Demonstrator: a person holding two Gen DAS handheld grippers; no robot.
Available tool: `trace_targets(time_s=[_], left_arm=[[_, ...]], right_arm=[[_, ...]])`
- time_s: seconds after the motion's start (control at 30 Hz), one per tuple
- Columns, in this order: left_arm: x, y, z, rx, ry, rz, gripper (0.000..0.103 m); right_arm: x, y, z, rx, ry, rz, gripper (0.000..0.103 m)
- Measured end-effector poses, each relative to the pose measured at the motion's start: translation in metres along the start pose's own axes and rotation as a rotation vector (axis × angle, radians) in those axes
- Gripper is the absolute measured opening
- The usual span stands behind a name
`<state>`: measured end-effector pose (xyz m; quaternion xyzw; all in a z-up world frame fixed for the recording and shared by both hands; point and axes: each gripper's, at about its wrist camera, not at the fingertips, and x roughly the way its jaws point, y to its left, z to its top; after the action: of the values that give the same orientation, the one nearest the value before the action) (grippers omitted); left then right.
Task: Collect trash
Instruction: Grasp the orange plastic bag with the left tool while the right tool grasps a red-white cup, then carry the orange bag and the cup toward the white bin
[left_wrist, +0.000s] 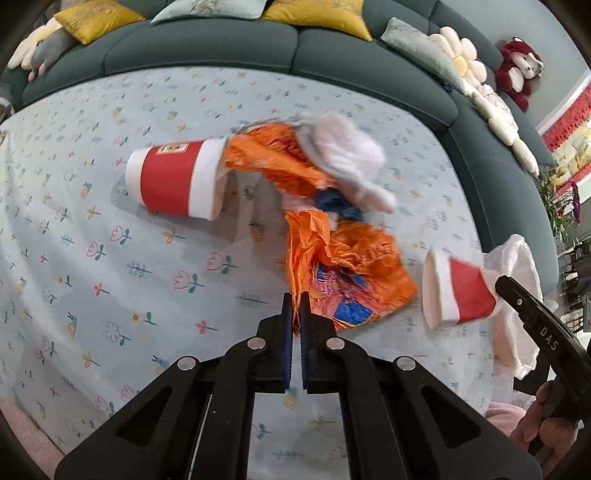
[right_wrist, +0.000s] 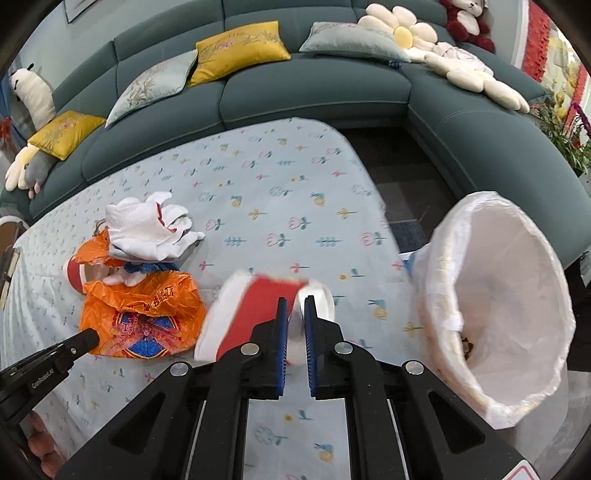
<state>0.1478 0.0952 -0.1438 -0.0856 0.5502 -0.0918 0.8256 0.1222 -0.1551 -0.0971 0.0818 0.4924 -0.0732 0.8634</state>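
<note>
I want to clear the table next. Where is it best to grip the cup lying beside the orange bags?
Probably the open rim of the red-and-white paper cup: it lies on its side, mouth toward the orange bags. Come from above, one jaw inside, one outside the wall.

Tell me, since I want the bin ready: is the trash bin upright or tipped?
Tipped. The bin leans with its white-lined mouth facing the right wrist camera, beside the table.

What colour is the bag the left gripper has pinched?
Orange, with blue and red print; the plastic bag shows best in the left wrist view.
</note>
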Motion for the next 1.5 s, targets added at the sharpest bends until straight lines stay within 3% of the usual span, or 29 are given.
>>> trace_targets(time_s=[0.17, 0.83, 1.5], left_arm=[[-0.02, -0.024, -0.005, 0.039, -0.032, -0.021, 0.003], [-0.066, -0.139, -0.014, 0.233, -0.118, -0.102, 0.003], [-0.054, -0.283, -0.027, 0.444, -0.106, -0.192, 0.003]], right_arm=[[-0.025, -0.019, -0.001, 0.019, -0.041, -0.007, 0.002], [-0.097, -0.098, -0.009, 0.1, -0.166, -0.028, 0.002], [-0.107, -0.206, -0.02, 0.239, -0.175, -0.094, 0.002]])
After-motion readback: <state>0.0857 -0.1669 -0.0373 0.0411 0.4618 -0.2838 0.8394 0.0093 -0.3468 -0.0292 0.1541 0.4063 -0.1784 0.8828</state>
